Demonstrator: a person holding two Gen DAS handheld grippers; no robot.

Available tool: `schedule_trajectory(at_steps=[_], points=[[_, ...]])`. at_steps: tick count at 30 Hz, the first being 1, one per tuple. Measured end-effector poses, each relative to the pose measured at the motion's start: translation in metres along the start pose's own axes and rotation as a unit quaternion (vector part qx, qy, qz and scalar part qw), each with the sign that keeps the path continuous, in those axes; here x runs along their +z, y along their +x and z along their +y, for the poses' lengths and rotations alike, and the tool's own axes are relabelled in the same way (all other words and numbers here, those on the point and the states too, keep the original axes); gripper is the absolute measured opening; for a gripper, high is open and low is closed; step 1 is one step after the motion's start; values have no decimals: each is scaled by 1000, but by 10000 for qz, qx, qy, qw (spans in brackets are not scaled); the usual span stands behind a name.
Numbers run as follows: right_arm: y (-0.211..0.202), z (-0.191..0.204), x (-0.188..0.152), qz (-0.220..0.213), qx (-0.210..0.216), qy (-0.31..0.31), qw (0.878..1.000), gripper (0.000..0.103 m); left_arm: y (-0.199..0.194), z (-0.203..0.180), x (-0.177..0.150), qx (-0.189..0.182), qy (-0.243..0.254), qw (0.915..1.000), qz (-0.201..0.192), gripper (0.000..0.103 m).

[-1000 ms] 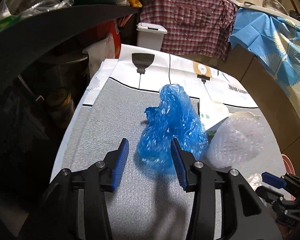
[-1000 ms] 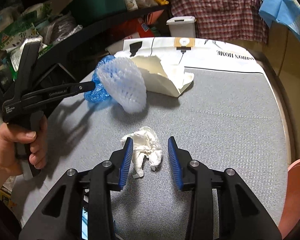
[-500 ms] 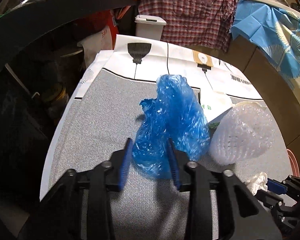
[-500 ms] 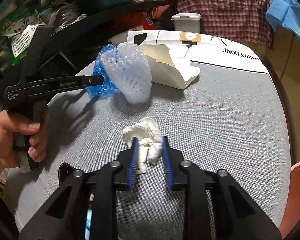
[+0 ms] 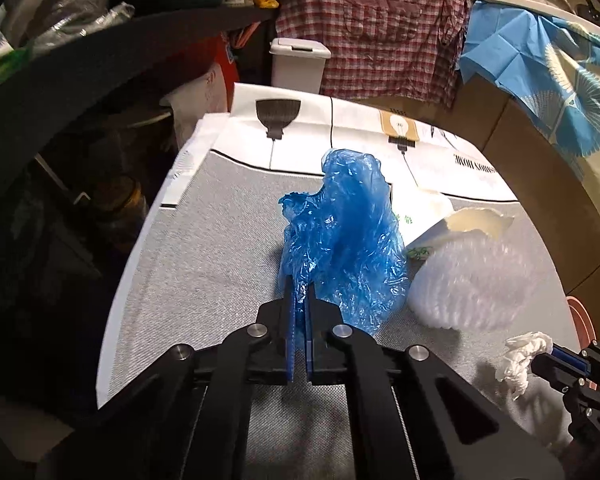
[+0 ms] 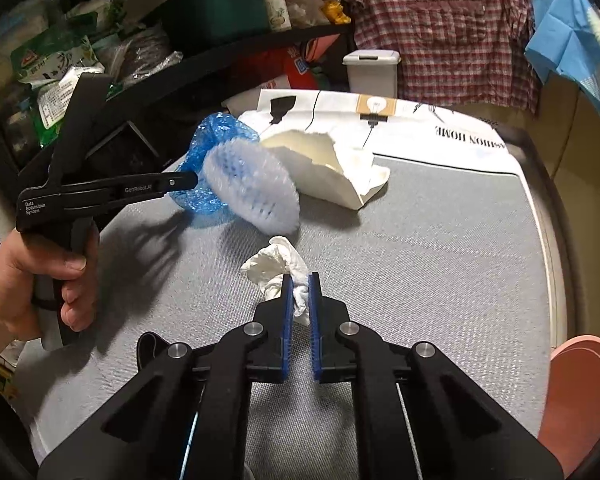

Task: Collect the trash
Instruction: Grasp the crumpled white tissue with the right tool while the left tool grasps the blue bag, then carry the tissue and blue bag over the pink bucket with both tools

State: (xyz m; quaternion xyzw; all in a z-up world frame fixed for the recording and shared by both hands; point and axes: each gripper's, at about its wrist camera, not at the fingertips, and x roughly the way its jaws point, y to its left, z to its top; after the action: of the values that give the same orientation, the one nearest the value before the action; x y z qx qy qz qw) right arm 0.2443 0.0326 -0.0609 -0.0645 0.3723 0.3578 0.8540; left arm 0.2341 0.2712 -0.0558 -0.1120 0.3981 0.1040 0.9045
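- Left wrist view: the left gripper (image 5: pixel 298 300) had just closed, its two blue pads pinching the lower edge of one blue bag (image 5: pixel 342 236) that stood crumpled on the grey mat (image 5: pixel 204 240).
- Just right of the bag lay one white foam net (image 5: pixel 472 280), blurred, touching or nearly touching the bag; I could not tell which.
- Behind the two sat one torn paper pouch (image 5: pixel 452 224), partly hidden by them.
- At the lower right edge the right gripper (image 5: pixel 540 360) showed only in part, with one white tissue (image 5: pixel 522 356) at its tips.
- One white bin (image 5: pixel 298 64) stood beyond the mat's far end, below a plaid shirt (image 5: pixel 380 28); a blue cloth (image 5: pixel 540 72) hung to the right.
- Right wrist view: the right gripper (image 6: pixel 298 292) had just been closing, and its jaws stood narrow, the pads pressed on the near part of the tissue (image 6: pixel 278 266), which lay on the mat (image 6: pixel 440 260).
- This view alone showed the hand (image 6: pixel 32 276) on the left gripper's (image 6: pixel 192 180) handle, and one green box (image 6: pixel 216 8) on a shelf.
- Here the net (image 6: pixel 256 188) hid most of the bag (image 6: pixel 204 148), and the pouch (image 6: pixel 332 168) lay open, fully in sight.
- One pink object (image 6: pixel 580 392) showed at the lower right corner.
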Motion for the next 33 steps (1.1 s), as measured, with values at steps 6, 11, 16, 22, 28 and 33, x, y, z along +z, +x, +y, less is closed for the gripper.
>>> schedule_trajectory(at_steps=[6, 11, 16, 22, 28, 33], points=[[-20, -2, 3, -218, -48, 9, 9998, 8, -24, -2, 1, 85, -55, 9998, -195, 3], [-40, -4, 6, -394, -98, 18, 9992, 8, -50, -5, 0, 115, -96, 9992, -362, 3], [-63, -3, 8, -592, -132, 24, 9982, 8, -78, -14, -3, 80, -106, 9985, -539, 3], [-90, -4, 8, -783, -211, 67, 9967, 8, -110, -26, -7, 40, -80, 9976, -689, 3], [-118, -9, 6, -964, -318, 146, 9947, 8, -136, -37, -11, -35, -45, 9968, -800, 3], [-141, -11, 4, -1142, -436, 220, 9923, 8, -154, -46, -18, -135, -63, 9962, -861, 3]])
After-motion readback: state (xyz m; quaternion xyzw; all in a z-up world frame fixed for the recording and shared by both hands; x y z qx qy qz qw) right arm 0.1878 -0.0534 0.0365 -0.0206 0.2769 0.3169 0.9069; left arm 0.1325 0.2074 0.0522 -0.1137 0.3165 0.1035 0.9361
